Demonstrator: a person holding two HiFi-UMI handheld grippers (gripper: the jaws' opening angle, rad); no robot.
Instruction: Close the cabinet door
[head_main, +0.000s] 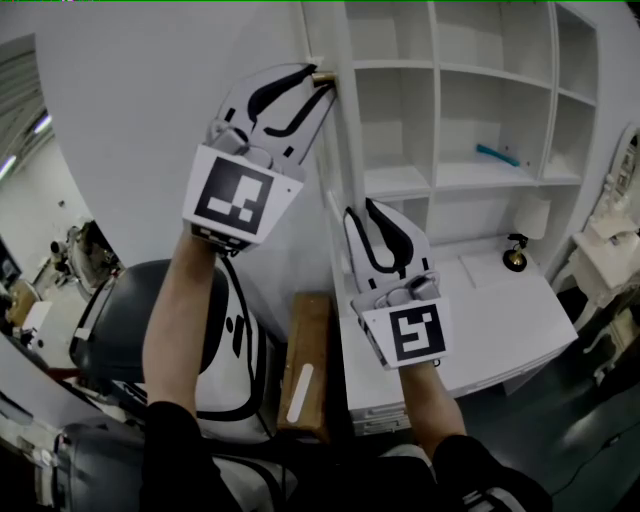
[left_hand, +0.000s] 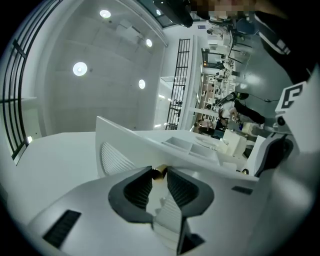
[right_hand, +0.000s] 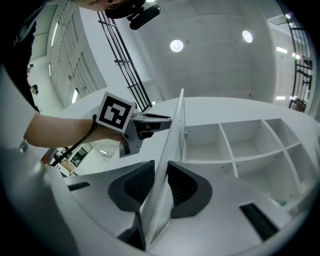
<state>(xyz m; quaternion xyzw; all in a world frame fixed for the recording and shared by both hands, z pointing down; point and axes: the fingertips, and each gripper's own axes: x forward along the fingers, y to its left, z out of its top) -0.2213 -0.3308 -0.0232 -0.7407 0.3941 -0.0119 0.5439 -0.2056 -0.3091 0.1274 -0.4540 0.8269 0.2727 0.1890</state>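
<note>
The white cabinet door (head_main: 342, 140) stands open, edge-on to me, in front of the white shelf cabinet (head_main: 470, 120). My left gripper (head_main: 322, 82) is high on the door, shut on its small brass knob (head_main: 322, 76). In the left gripper view the knob (left_hand: 160, 173) sits pinched between the dark ribbed pads (left_hand: 137, 187) of the left gripper (left_hand: 159, 171). Lower down, my right gripper (head_main: 360, 208) straddles the door's free edge. In the right gripper view the door panel (right_hand: 172, 145) runs between that gripper's (right_hand: 161, 166) jaws, with both pads against it.
Open shelves (right_hand: 240, 145) lie right of the door; a teal item (head_main: 497, 155) rests on one. Below is a white desk top (head_main: 520, 320) with a small dark-and-brass object (head_main: 515, 258). A brown box (head_main: 305, 365) and a black-and-white chair (head_main: 225, 340) stand at the left.
</note>
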